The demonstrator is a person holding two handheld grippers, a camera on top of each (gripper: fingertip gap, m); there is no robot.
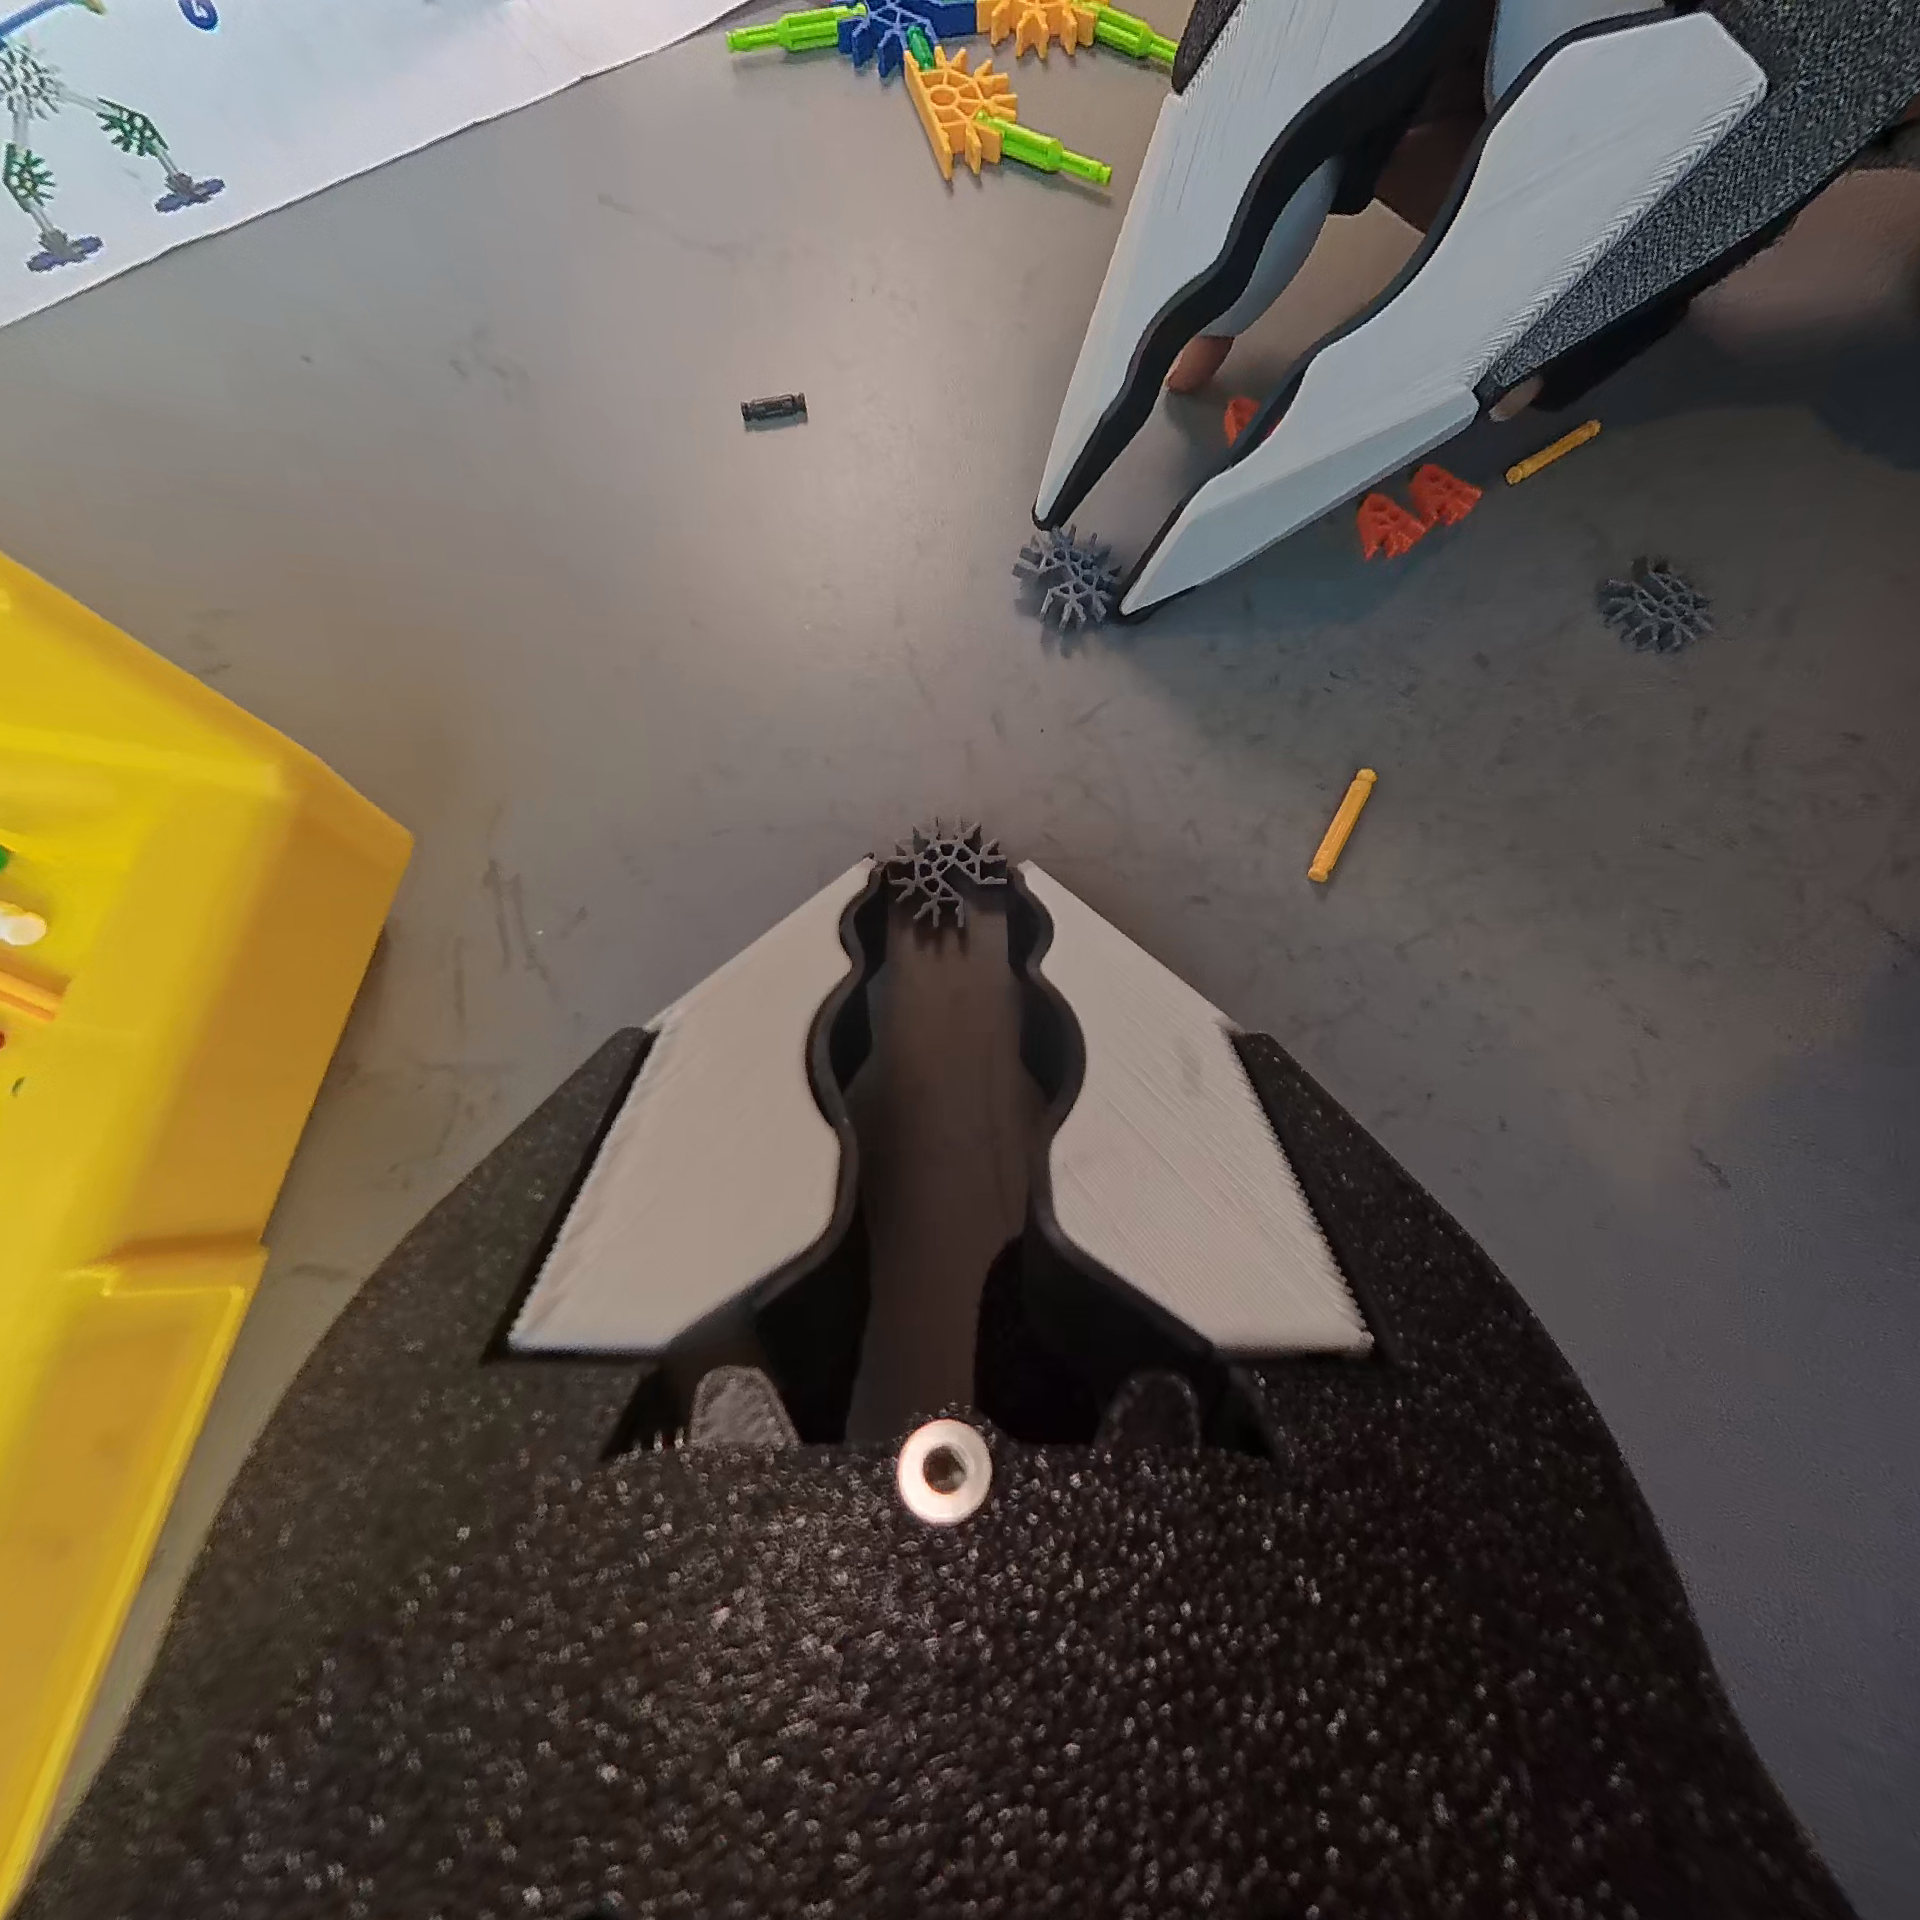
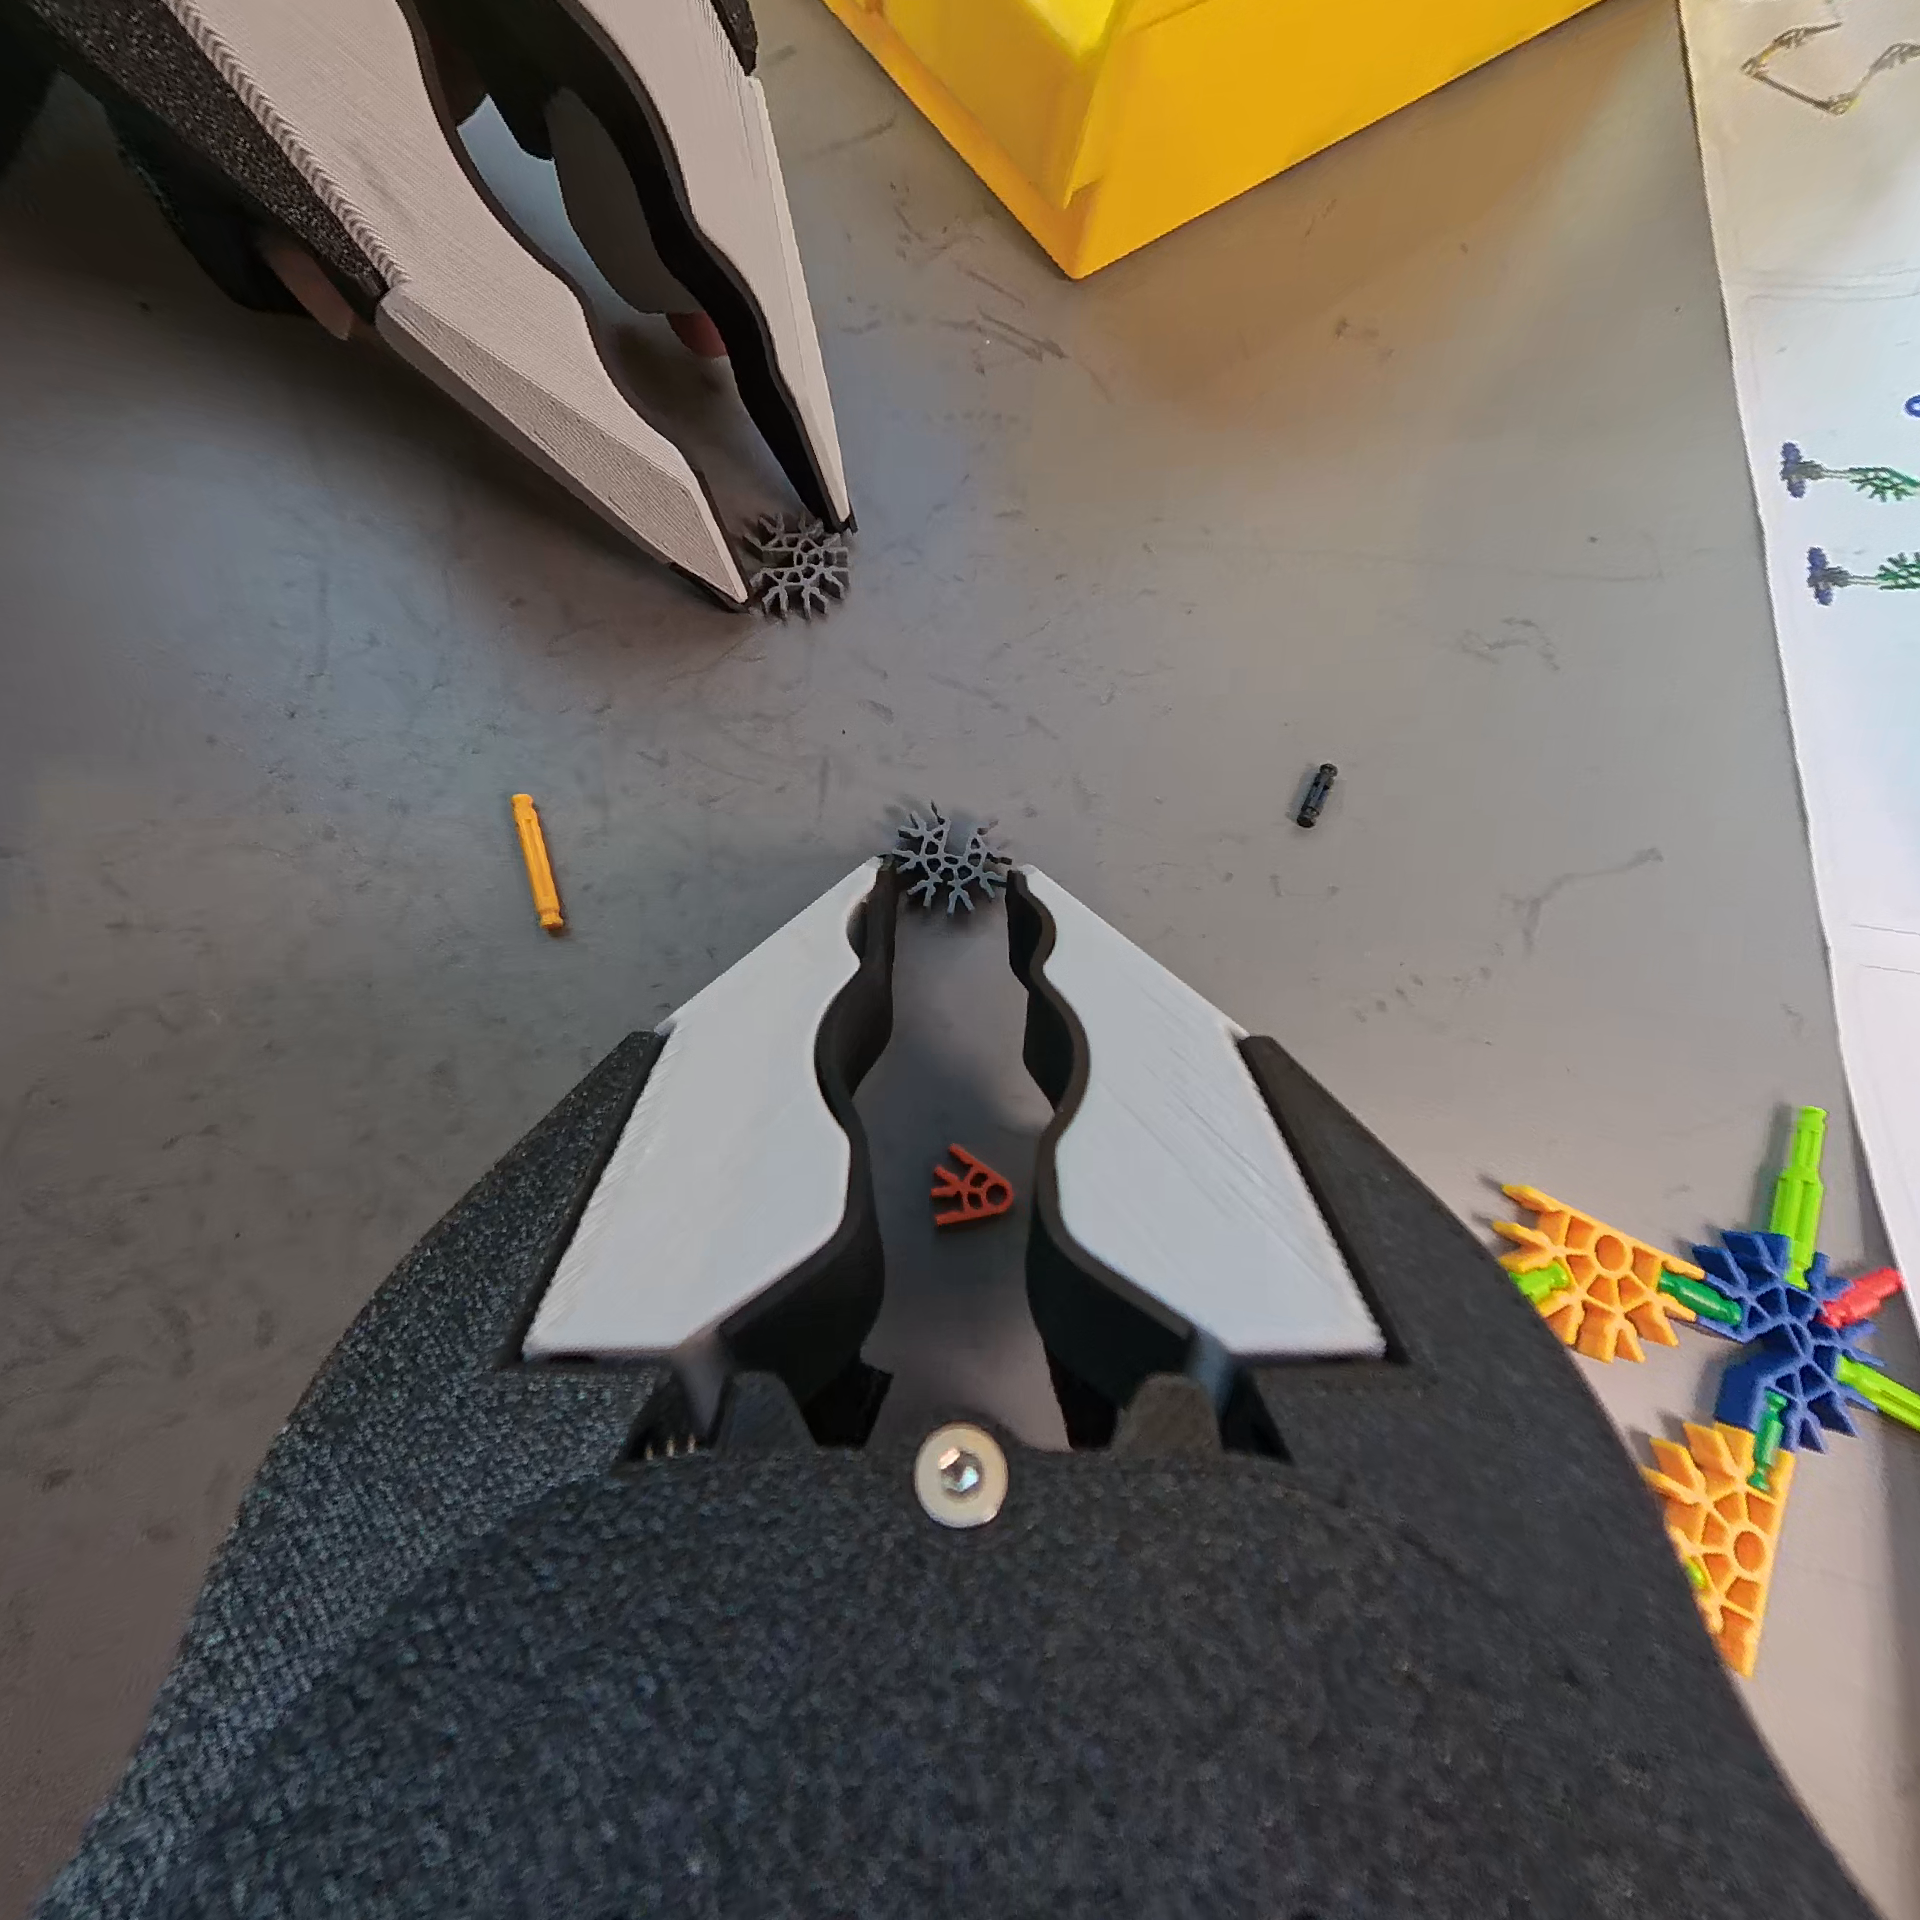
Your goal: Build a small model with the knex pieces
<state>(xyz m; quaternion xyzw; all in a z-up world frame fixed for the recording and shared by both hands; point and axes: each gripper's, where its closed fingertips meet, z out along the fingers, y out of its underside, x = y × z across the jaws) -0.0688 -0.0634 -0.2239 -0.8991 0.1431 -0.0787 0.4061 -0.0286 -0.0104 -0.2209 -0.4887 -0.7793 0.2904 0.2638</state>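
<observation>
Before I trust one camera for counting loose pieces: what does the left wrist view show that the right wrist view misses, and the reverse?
Only the left wrist view: a third grey snowflake-shaped connector lying loose, and two orange fan-shaped pieces.

Only the right wrist view: the red rod in the blue hub.

Both: each gripper pinching a grey snowflake connector, the short black rod, the yellow bin.

No legible text; white instruction sheet (image 1: 312, 114) bears only drawings, blurred blue lettering.

Both grey-fingered, black-bodied handheld grippers tilt down toward the grey tabletop (image 1: 623, 623), the left gripper (image 1: 948, 883) and right gripper (image 2: 951, 868) each pinching something at the tips.
</observation>
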